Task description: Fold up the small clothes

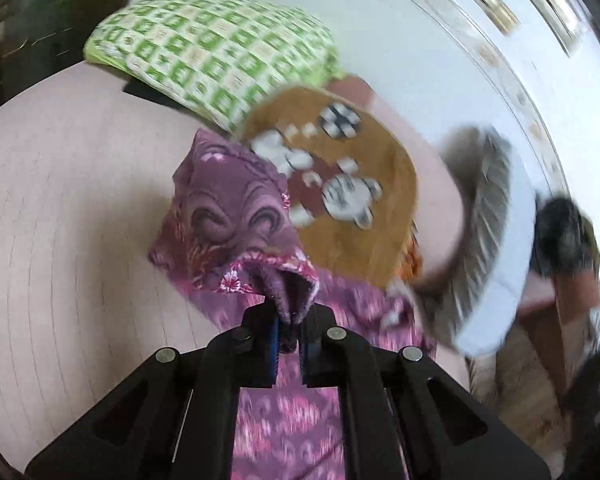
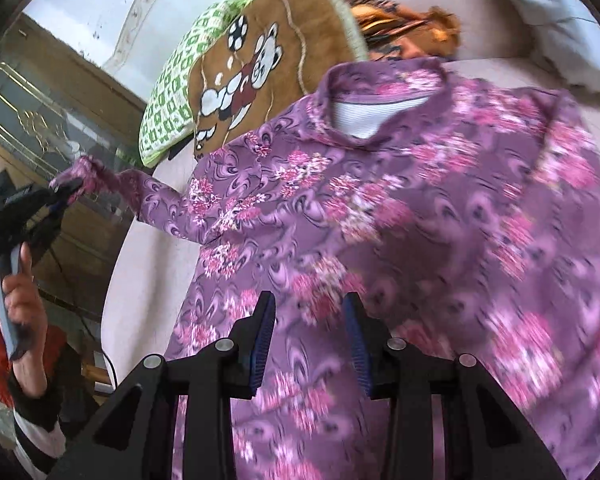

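Right now the left claw (image 1: 288,326) pinches the cuff of the purple floral fleece top (image 2: 400,220); the thin bite could slip. Right claw (image 2: 310,344) hangs released above the cloth.

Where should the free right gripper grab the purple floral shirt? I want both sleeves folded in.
Take the purple floral shirt by its other sleeve's cuff end, coming from the outer right side: the left gripper already pinches one cuff, and the right gripper hangs open over the flat body.
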`<state>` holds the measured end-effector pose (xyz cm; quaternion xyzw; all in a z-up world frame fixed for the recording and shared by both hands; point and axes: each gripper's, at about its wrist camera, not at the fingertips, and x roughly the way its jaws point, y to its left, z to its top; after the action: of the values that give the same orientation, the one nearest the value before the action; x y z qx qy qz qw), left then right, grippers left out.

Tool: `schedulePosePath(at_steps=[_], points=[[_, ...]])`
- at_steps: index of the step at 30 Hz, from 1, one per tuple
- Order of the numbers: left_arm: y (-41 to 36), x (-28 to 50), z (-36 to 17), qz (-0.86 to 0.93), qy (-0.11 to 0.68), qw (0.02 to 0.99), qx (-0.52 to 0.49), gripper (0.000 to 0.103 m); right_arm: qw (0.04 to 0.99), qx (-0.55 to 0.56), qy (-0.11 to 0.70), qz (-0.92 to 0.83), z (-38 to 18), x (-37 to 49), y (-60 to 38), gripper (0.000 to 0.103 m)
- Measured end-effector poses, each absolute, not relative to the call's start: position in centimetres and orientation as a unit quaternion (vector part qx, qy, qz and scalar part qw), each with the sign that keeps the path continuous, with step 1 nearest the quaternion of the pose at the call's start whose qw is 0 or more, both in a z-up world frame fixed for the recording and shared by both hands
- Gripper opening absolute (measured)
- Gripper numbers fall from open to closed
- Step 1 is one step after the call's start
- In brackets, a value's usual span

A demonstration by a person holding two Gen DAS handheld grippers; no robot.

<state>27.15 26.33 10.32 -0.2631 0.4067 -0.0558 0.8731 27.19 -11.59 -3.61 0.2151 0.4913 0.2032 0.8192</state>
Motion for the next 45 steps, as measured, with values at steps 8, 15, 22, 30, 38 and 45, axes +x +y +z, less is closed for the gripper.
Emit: schedulePosePath(at_steps=[8,15,22,30,38,45], points=[[16.5,20.8,6.4,-0.144,0.46,0.848,-0.221,0.005,0.812,0.24,0.505,0.17,-4.1,22.1,-14.4,0.038],[9.2,14.9,-0.8,-0.188,0.557,0.787,-0.188,0.006,0.801,0.247,0.525,0.147,-5.7,18.2,-16.3,0.038],[15.0,11.1,-1.7,-0.183,0.562,0.764,-0.26,0.057,0.813,0.238,0.504,0.17,-3.7,18.1,-15.2,0.054],[21.2,17.0,-2.3,-0.126,0.549,0.757,-0.333,0.057,0.822,0.188,0.514,0.158,-6.6,21.5,-9.8,0.068],[19.5,27.3,-4.4,-0.092,0.569,0.753,-0.317,0.06,0.787,0.204,0.537,0.223,-7.5,21.2,-9.2,0.062],[19.6,27.1,-5.0,-0.113,0.579,0.737,-0.329,0.003,0.765,0.273,0.502,0.298,-3.9,19.1,-11.4,0.008]])
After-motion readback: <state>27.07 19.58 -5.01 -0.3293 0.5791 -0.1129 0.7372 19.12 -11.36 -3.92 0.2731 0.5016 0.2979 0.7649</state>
